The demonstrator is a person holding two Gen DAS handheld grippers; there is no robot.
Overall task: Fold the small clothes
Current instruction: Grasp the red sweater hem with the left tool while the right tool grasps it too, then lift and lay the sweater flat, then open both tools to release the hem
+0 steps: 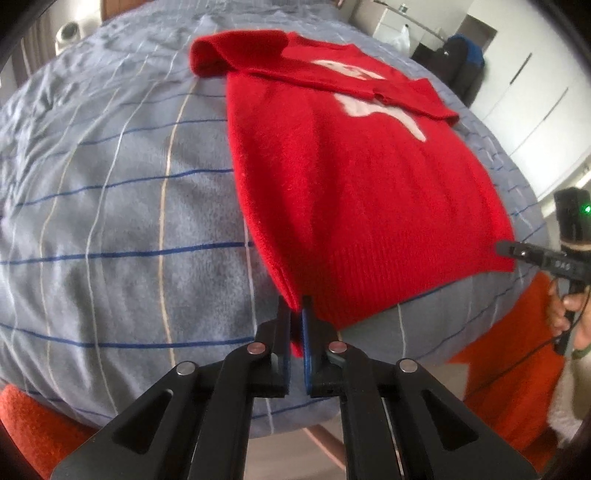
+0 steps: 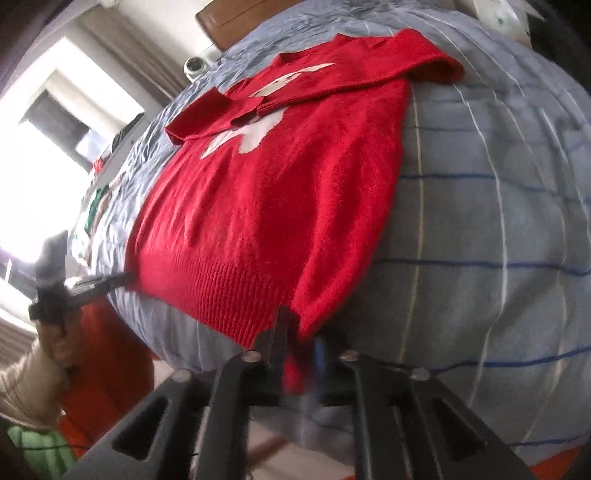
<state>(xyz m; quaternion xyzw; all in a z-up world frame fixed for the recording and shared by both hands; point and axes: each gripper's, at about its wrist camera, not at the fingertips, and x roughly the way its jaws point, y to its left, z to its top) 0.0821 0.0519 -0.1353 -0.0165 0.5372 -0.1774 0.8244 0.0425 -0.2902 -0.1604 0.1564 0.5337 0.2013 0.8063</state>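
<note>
left side first: the bed [image 1: 110, 221] fills my view, covered in a grey-blue cover with dark blue and pale cream lines crossing it. a white round device [image 1: 68, 32] sits at the far left edge of the bed, small and blurred, so i cannot say what it is.

red sweater [image 1: 351, 177] lies flat on the cover, hem toward me, neck end away. both sleeves are folded in across the chest, over a white figure knitted into the front. the ribbed hem band runs along the near edge.

my left gripper [image 1: 297, 314] is at the near left corner of the hem. its jaws are pressed together on that corner, red knit pinched between the blue pads, a bit of fabric hanging below them.

moving right: in the right wrist view the sweater [image 2: 266, 192] shows from the other side. my right gripper [image 2: 299, 332] is at the other hem corner. the jaws stand only a little apart with red knit between them; the near finger lies against the cloth, the far one is motion-blurred, so i read this as a grip on the corner but not a crisp one.

far right in the left wrist view, the right gripper's tip [image 1: 506, 248] touches the hem corner, with the hand [image 1: 565, 310] holding its handle below. orange fabric [image 1: 517, 369] shows under the bed's edge there. white cupboard doors [image 1: 535, 110] stand behind.
</note>
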